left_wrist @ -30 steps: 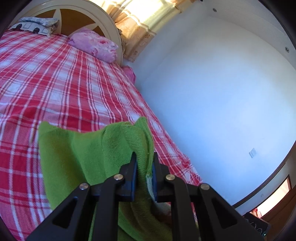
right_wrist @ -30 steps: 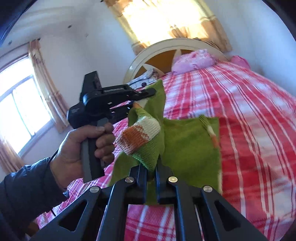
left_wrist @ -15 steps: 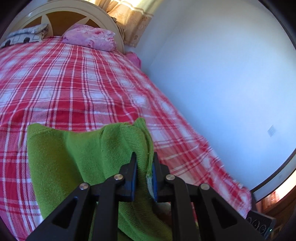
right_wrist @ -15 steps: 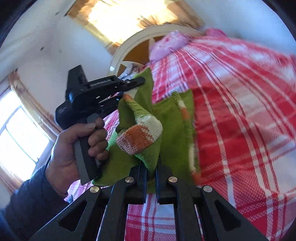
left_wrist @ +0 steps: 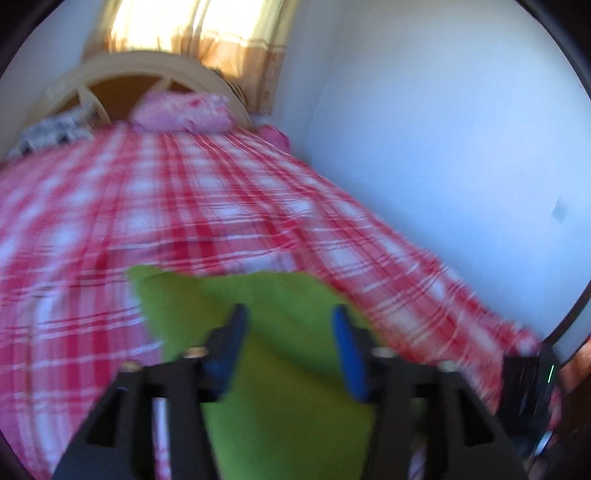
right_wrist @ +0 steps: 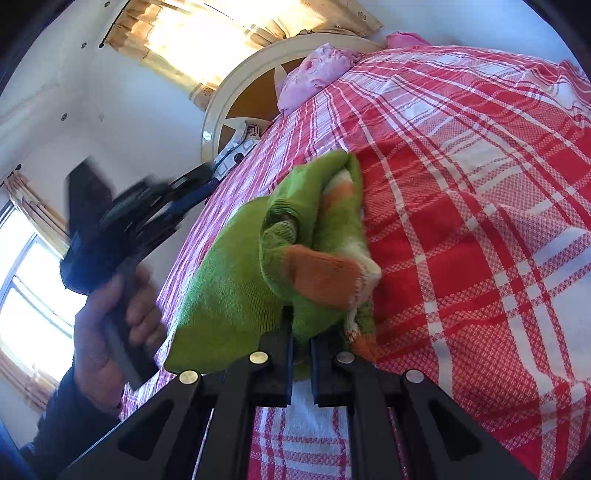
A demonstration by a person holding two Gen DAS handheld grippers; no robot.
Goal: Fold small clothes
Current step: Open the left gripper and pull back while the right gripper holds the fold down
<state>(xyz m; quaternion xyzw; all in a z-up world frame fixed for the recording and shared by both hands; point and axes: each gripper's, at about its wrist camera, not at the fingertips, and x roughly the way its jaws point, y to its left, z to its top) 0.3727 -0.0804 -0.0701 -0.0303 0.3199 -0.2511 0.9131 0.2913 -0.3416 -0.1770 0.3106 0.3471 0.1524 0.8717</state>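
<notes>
Your right gripper is clamped on the near edge of the green sweater, its jaws pressed together on the knit just below the orange-and-white cuff that folds over the top. The sweater lies bunched on the red plaid bed, a sleeve tucked into its folds and its far end reaching toward the headboard. Left of the sweater, your left hand grips the handle of the left gripper, which is blurred in the right wrist view and lifted clear of the cloth. In the left wrist view its jaws have just been opening and now stand apart, blue pads showing; the sweater lies below and between them, but the pads do not press it. Beyond the sweater the plaid runs up to a pink pillow against the headboard, with a grey patterned cushion left of the pillow. Behind the headboard, a sunlit curtain hangs over the window.
</notes>
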